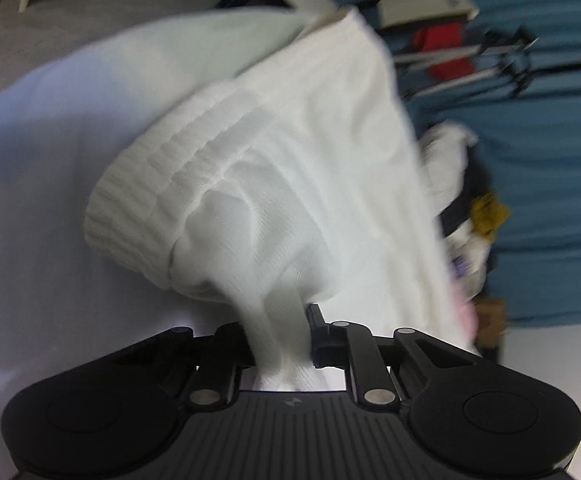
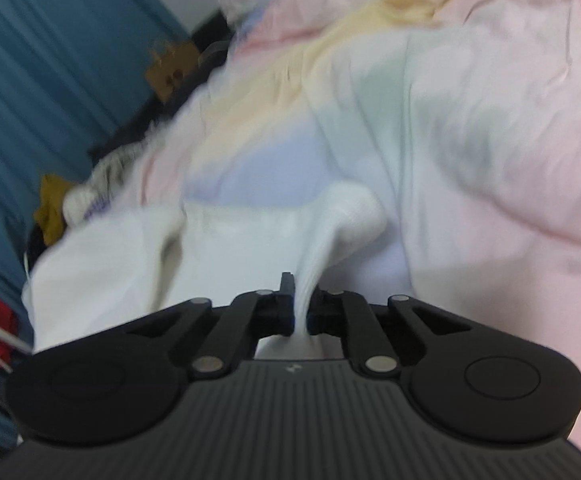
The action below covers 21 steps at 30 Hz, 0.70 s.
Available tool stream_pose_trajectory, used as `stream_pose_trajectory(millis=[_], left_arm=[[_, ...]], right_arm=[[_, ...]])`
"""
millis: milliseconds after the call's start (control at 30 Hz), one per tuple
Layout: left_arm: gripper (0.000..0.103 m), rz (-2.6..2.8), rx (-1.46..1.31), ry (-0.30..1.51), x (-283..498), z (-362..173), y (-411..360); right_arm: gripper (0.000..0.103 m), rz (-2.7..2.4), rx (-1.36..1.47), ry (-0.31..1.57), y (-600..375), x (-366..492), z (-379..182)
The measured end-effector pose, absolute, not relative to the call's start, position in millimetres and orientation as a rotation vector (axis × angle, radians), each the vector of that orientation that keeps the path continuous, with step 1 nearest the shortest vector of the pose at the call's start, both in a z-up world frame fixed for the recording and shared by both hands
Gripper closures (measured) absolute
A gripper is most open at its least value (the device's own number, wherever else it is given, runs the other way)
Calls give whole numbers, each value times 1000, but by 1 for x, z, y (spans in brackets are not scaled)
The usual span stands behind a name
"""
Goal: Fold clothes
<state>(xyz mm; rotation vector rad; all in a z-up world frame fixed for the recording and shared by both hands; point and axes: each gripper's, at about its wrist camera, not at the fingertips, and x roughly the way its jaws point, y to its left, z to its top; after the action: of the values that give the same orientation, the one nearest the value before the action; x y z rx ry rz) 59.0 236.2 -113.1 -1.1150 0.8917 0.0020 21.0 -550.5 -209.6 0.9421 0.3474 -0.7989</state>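
A white knit garment [image 1: 290, 168] with a ribbed band fills the left wrist view, lifted and bunched. My left gripper [image 1: 280, 340] is shut on a pinch of its fabric. In the right wrist view the same white garment [image 2: 218, 248] hangs out to the left, and my right gripper [image 2: 300, 304] is shut on a thin twisted fold of it. Both views are blurred by motion.
A pastel rainbow sheet [image 2: 450, 120] covers the bed under the garment. A pile of other clothes, white, dark and mustard [image 1: 486, 208], lies by the teal curtain [image 1: 550, 160]. A drying rack with a red item [image 1: 446, 52] stands farther back.
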Motion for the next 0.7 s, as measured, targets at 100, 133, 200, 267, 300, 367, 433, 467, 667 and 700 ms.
stream_pose_trajectory(millis=[100, 133, 200, 267, 300, 367, 433, 467, 667, 700], left_arm=[[90, -52, -1150, 782, 43, -97, 236], [90, -53, -1159, 753, 38, -92, 236], [91, -55, -1175, 693, 28, -82, 235], [91, -48, -1185, 643, 17, -74, 236], [91, -40, -1187, 627, 12, -72, 237], [91, -47, -1205, 604, 5, -71, 233], [91, -54, -1215, 596, -7, -67, 241], [91, -56, -1210, 599, -12, -66, 246], [90, -41, -1184, 608, 0, -50, 265], [90, -34, -1174, 608, 12, -45, 264]], right_arm=[[98, -798, 925, 241, -546, 9, -194], [98, -802, 913, 212, -543, 6, -188], [98, -810, 879, 157, -537, 1, -176], [98, -813, 842, 108, -531, -5, -165], [98, -811, 821, 87, -528, -8, -159], [98, -802, 787, 61, -524, -14, -151], [98, -788, 766, 67, -523, -14, -149], [98, -784, 759, 73, -523, -13, -149], [98, -785, 771, 107, -529, 5, -151], [98, -783, 780, 106, -532, 9, -148]])
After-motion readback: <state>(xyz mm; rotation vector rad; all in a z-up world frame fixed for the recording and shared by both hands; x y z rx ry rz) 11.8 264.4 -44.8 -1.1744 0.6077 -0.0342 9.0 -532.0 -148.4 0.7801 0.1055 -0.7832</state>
